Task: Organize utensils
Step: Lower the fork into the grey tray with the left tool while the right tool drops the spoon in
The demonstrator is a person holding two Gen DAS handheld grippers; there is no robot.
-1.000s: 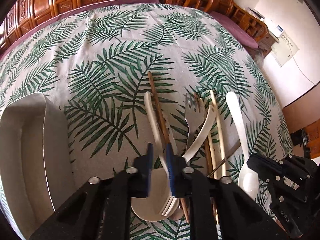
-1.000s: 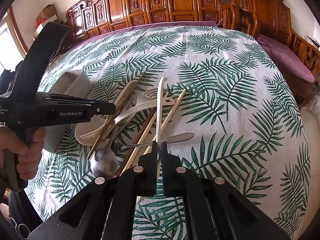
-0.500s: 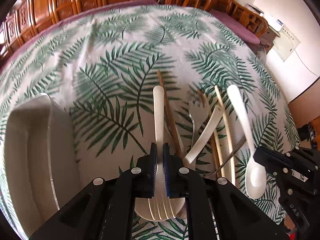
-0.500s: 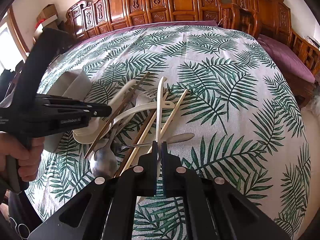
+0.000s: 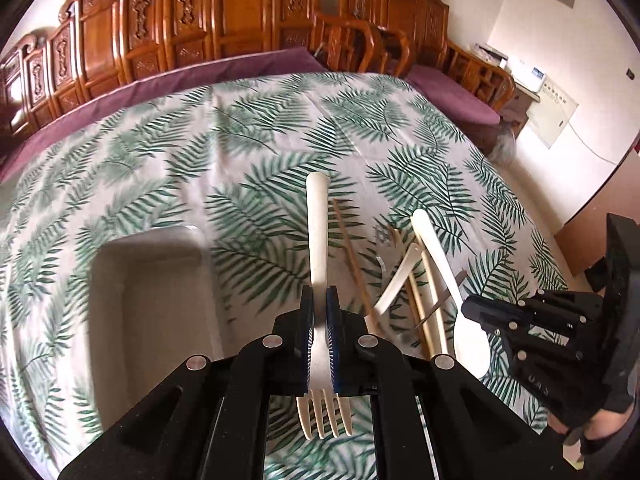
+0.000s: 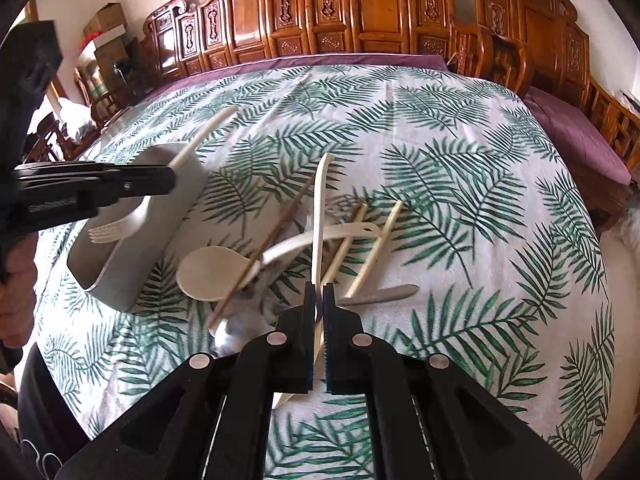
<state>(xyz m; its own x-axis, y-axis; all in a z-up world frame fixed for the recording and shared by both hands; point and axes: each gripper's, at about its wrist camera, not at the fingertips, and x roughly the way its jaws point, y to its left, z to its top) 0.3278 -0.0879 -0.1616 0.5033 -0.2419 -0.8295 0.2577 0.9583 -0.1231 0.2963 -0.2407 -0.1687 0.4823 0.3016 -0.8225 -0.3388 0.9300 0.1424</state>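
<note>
My left gripper (image 5: 320, 304) is shut on a cream plastic fork (image 5: 318, 220), tines toward the camera and handle pointing away. In the right wrist view the left gripper (image 6: 170, 178) hangs with the fork (image 6: 112, 232) over the grey container (image 6: 168, 216). My right gripper (image 6: 318, 300) is shut on the thin handle of a cream spoon (image 6: 320, 200); its bowl (image 5: 470, 340) shows in the left wrist view. Between the grippers a pile of utensils lies on the cloth: a wide cream spoon (image 6: 212, 276), a brown chopstick (image 6: 276, 232), pale chopsticks (image 6: 376, 248), a metal spoon (image 6: 240, 328) and a metal knife (image 6: 380, 294).
The table wears a leaf-print cloth (image 6: 460, 184) and drops off at the right edge. The grey container (image 5: 148, 280) stands left of the pile. Carved wooden chairs (image 6: 380, 12) line the far side. A person's hand (image 6: 16, 280) grips the left tool.
The left gripper has closed on the fork, lifted it out of the pile and carried it left to above the grey container. The right gripper stays shut on its spoon, raised a little.
</note>
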